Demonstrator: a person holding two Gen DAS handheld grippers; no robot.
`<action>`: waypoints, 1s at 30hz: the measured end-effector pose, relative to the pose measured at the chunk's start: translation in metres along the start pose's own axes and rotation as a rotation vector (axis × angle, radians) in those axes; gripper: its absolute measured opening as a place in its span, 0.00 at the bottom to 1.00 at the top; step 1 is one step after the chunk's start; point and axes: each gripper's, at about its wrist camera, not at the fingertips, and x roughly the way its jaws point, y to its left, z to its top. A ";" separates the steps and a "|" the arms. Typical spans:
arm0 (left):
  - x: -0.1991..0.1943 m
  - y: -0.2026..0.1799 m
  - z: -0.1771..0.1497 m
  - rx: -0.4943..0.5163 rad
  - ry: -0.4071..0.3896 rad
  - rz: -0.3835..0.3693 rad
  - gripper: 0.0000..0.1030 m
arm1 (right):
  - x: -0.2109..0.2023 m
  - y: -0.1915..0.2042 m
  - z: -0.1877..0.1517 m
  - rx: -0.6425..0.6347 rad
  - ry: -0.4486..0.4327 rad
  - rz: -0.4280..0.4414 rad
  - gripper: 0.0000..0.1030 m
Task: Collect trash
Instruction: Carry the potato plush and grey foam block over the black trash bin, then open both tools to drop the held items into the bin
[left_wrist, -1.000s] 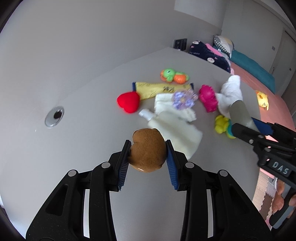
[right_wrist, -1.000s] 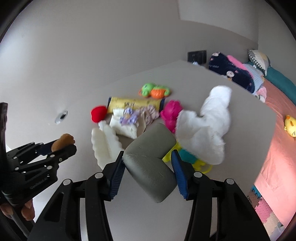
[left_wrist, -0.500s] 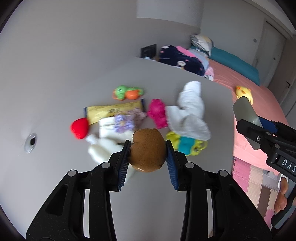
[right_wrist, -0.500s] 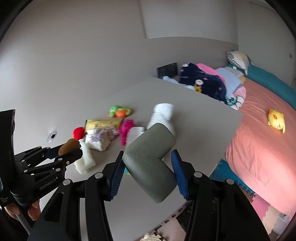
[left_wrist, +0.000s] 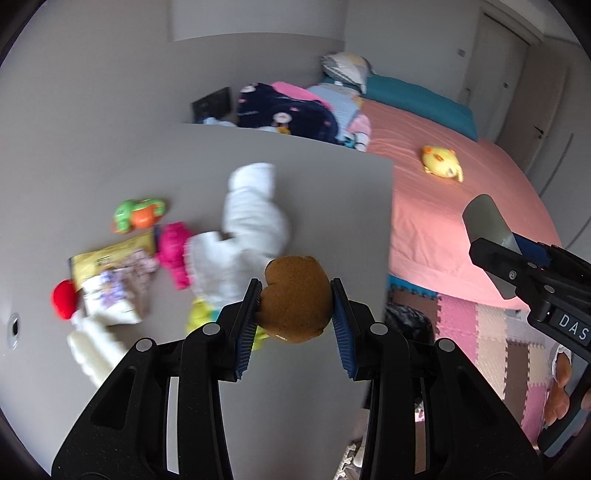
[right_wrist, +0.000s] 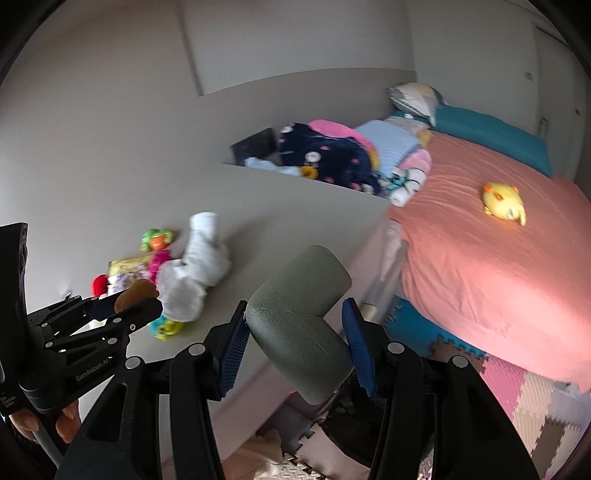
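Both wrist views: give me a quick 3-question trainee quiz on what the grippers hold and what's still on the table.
1. True or false: the left gripper is shut on a brown lump.
2. What does the right gripper hold? A) a yellow packet B) a grey-green foam corner piece C) a white cloth
3. Fill in: the yellow duck toy lies on the ____ bedspread, not on the table.

Key:
1. True; both blue pads press on its sides.
2. B, the grey-green foam corner piece; the yellow packet and white cloth lie on the table.
3. Pink.
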 end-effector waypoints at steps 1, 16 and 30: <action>0.003 -0.007 0.002 0.012 0.004 -0.008 0.36 | -0.002 -0.008 -0.001 0.011 -0.001 -0.010 0.51; 0.045 -0.108 0.022 0.165 0.060 -0.137 0.36 | -0.022 -0.119 -0.018 0.187 -0.005 -0.140 0.51; 0.080 -0.174 0.018 0.249 0.147 -0.202 0.45 | -0.026 -0.190 -0.027 0.279 0.013 -0.239 0.59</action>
